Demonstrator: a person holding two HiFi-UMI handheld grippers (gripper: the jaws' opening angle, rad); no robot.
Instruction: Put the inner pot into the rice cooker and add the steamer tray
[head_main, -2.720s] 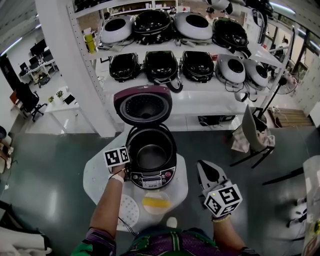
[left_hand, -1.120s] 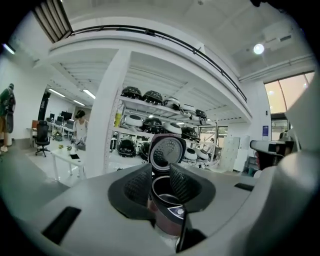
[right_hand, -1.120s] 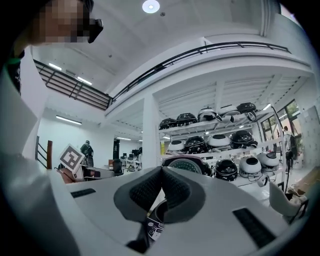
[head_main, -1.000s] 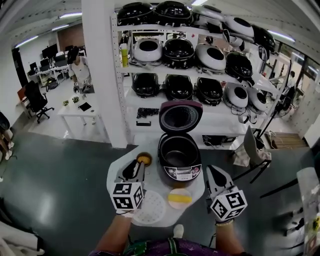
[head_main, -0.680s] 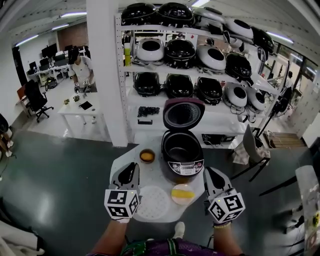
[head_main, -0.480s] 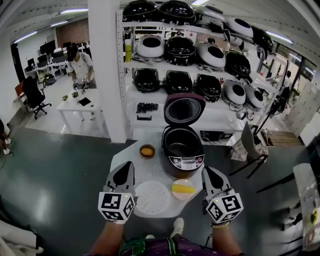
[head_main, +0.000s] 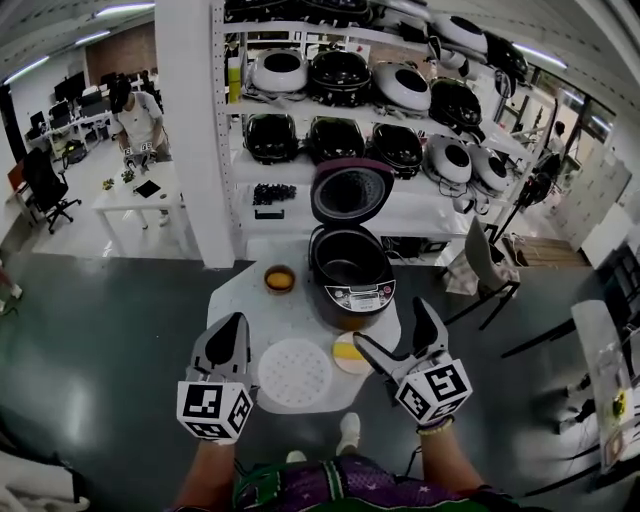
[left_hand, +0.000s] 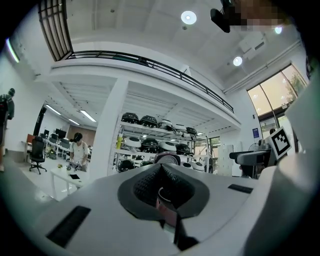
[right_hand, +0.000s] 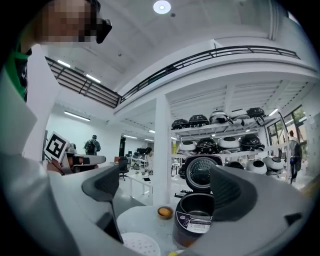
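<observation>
A white, rounded table (head_main: 240, 300) carries everything. At its far side stands the dark maroon rice cooker (head_main: 357, 296) with its lid tipped up. The dark inner pot (head_main: 347, 268) appears to sit inside already, so the tray looks like the step left.

The white, round, perforated steamer tray (head_main: 295, 372) lies flat on the near half of the table, between the two grippers and in front of the cooker. Being a disc, it has no long axis to line up with. It lies low and to the left of the right gripper (head_main: 392, 322), just past that gripper's inner jaw. Its other edge is just beside the left gripper (head_main: 236, 322).

A small yellow-and-white dish (head_main: 346, 352) rests just beside the tray on the right. A little bowl with orange contents (head_main: 279, 278) stands beside the cooker.

The right gripper's jaws are opening wide and hold nothing. The cooker shows through the gap between them. The left gripper's jaws are pressed together, also empty. With its jaws spreading, the right one looks better placed to take the tray's rim.
</observation>
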